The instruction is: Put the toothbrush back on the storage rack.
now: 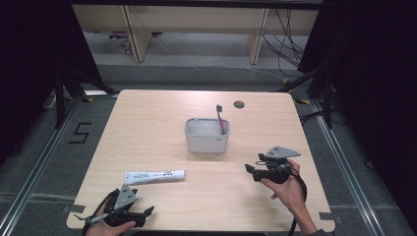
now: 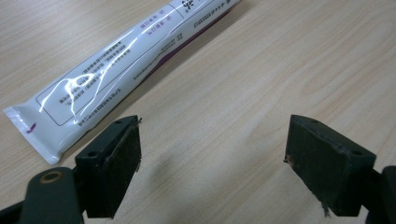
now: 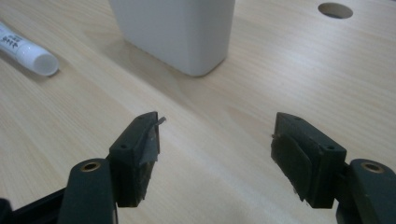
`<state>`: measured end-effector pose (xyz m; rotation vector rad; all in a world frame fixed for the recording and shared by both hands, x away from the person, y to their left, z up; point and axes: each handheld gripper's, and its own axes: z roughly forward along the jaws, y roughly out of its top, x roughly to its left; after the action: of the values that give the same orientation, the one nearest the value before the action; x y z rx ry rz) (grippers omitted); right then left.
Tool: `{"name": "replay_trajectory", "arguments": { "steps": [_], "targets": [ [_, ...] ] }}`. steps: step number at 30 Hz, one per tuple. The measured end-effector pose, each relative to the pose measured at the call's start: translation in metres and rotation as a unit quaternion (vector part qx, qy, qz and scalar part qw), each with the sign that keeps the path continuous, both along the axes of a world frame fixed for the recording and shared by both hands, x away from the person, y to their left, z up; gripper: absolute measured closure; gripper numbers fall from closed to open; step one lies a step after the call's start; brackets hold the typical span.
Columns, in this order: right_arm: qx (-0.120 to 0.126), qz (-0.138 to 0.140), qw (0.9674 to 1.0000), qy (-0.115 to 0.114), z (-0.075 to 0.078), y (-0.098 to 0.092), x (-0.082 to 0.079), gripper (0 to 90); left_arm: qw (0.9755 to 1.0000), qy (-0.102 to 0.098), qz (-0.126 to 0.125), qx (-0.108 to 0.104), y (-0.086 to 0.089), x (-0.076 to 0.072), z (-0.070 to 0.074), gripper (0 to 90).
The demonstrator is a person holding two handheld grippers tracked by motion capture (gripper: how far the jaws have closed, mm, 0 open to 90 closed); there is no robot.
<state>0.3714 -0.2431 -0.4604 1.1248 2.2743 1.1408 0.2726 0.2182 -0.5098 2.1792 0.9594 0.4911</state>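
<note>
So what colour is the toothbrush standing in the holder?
The toothbrush has a pink handle and a dark head, leaning in the grey holder. The high view shows it best.

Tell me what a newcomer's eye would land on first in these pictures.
First comes the grey holder at the middle of the table, with a pink toothbrush standing in its right corner. Next is the white toothpaste tube lying flat nearer the person, just ahead of the left gripper. Both it and the right gripper have their fingers spread open and hold nothing.
</note>
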Motion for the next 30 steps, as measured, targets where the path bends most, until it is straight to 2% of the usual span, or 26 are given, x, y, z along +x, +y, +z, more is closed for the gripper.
{"name": "replay_trajectory", "arguments": {
  "steps": [2,3,4,6,7,9,10,11,13,14,15,16,17,18,19,20,21,22,24,25,27,29,30],
  "targets": [
    [-0.008,0.004,1.0000,-0.003,-0.004,-0.001,-0.002,33.1,1.0000,-0.002,0.000,-0.001,0.000,0.000,0.000,17.7],
    [-0.002,0.002,0.9999,0.013,-0.006,-0.001,-0.004,33.1,1.0000,-0.002,0.001,-0.002,0.000,0.000,0.000,17.7],
    [0.000,-0.002,0.9999,0.014,-0.007,-0.001,-0.005,33.1,0.9999,0.002,-0.002,0.012,0.002,0.000,0.001,17.7],
    [0.003,-0.007,0.9996,0.025,-0.009,-0.002,-0.009,33.0,1.0000,0.000,-0.001,0.009,0.002,0.000,0.001,17.7],
    [-0.005,0.005,0.9998,0.019,-0.010,-0.004,-0.007,33.0,1.0000,0.000,0.000,0.007,0.002,0.000,0.001,17.7],
    [0.001,-0.002,0.9997,0.024,-0.011,-0.004,-0.010,33.0,1.0000,0.000,0.000,0.007,0.002,0.000,0.001,17.7],
    [0.001,0.003,0.9998,0.019,-0.011,-0.005,-0.010,33.0,1.0000,0.001,0.001,0.003,0.001,-0.001,0.000,17.7],
    [0.005,-0.006,0.9997,0.025,-0.011,-0.003,-0.012,33.0,1.0000,0.001,0.001,0.004,0.001,-0.001,0.001,17.7],
    [0.001,0.003,0.9998,0.021,-0.012,-0.005,-0.013,32.9,1.0000,0.001,0.001,0.008,0.002,0.000,0.001,17.7],
    [0.008,0.001,0.9996,0.025,-0.013,-0.004,-0.014,32.5,1.0000,0.001,0.001,0.007,0.002,0.000,0.001,17.7],
    [0.006,0.017,0.9994,0.028,-0.013,-0.006,-0.013,32.3,1.0000,0.001,0.001,0.007,0.002,0.000,0.001,17.7],
    [0.007,0.017,0.9995,0.026,-0.013,-0.006,-0.014,31.9,1.0000,0.001,0.001,0.007,0.002,0.000,0.001,17.7],
    [0.014,0.001,0.9994,0.031,-0.013,-0.005,-0.017,30.8,0.9999,0.003,0.000,0.011,0.002,0.000,0.001,17.7],
    [0.008,0.002,0.9997,0.022,-0.014,-0.006,-0.017,29.6,0.9999,0.003,-0.001,0.013,0.002,0.000,0.002,17.7],
    [0.007,0.006,0.9996,0.026,-0.014,-0.007,-0.018,29.2,0.9999,0.002,-0.002,0.013,0.002,0.000,0.002,17.6],
    [0.016,0.000,0.9994,0.030,-0.015,-0.006,-0.020,28.4,0.9999,-0.001,0.009,-0.011,-0.002,0.000,0.000,17.7],
    [0.011,-0.004,0.9996,0.026,-0.015,-0.007,-0.022,26.4,0.9999,-0.002,0.010,-0.012,-0.002,0.000,-0.001,17.7],
    [0.004,0.000,0.9999,0.015,-0.016,-0.009,-0.021,25.7,1.0000,0.000,0.006,0.002,-0.001,0.001,0.000,17.7],
    [0.019,-0.010,0.9992,0.034,-0.017,-0.008,-0.026,24.2,1.0000,0.002,0.001,0.006,0.000,0.001,0.001,17.7],
    [0.013,-0.003,0.9995,0.028,-0.018,-0.009,-0.026,21.9,1.0000,0.002,0.003,0.004,0.000,0.001,0.000,17.7],
    [0.013,0.005,0.9995,0.029,-0.020,-0.009,-0.028,20.7,1.0000,0.002,0.002,0.006,0.000,0.001,0.001,17.7],
    [0.012,0.005,0.9994,0.034,-0.022,-0.009,-0.032,20.6,0.9999,0.003,0.012,-0.002,-0.001,0.001,0.001,17.7],
    [0.018,-0.001,0.9988,0.045,-0.023,-0.007,-0.036,20.5,0.9999,0.005,0.009,0.002,0.000,0.001,0.001,17.7]
  ]
}}
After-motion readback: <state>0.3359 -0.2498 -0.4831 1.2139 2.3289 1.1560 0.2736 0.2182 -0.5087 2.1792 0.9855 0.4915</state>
